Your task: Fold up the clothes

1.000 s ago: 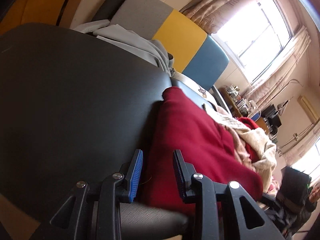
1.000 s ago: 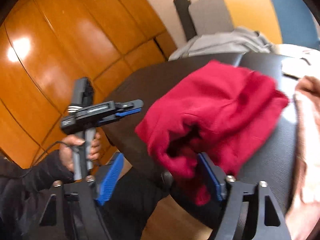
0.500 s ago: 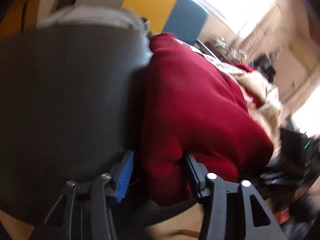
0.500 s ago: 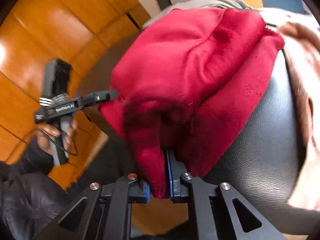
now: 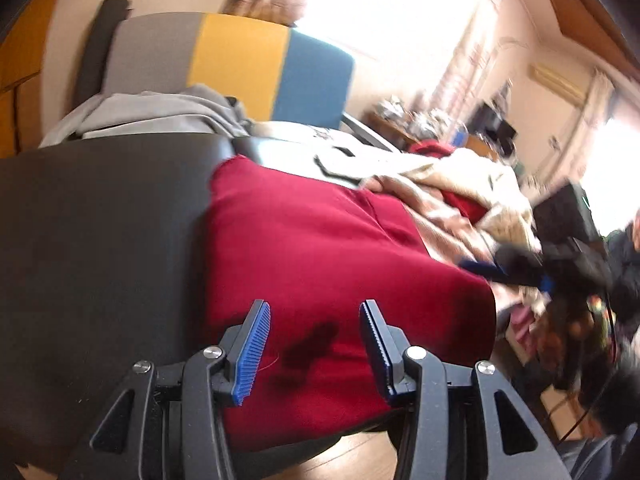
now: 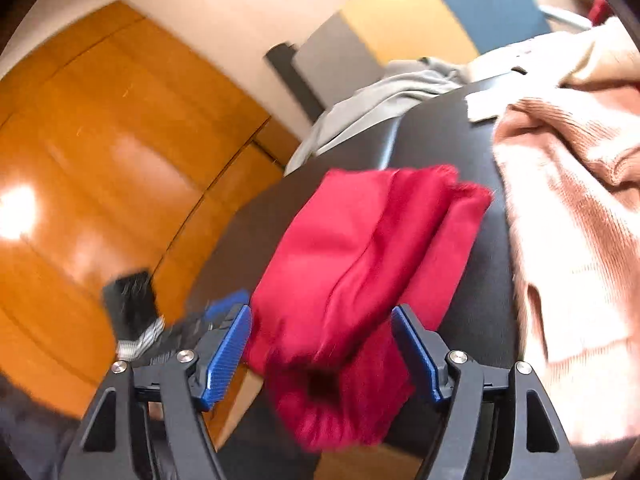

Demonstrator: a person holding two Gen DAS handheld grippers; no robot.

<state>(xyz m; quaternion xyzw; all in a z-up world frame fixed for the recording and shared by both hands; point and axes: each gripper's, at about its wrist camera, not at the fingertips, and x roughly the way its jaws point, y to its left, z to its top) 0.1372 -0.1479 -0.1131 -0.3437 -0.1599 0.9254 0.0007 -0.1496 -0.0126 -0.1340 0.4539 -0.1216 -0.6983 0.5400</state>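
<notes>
Your red garment lay folded at frame centre on the black surface. Right gripper, jaws just parted, held nothing; left gripper gaped empty. Peach knit, right, remained unfolded.

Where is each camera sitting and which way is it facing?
Left wrist: on the left gripper, looking over the red garment toward the beige clothes and window; own fingers show.
Right wrist: on the right gripper, facing the wooden wall; own fingers show.
Shared: red garment, black surface, each other's gripper.
</notes>
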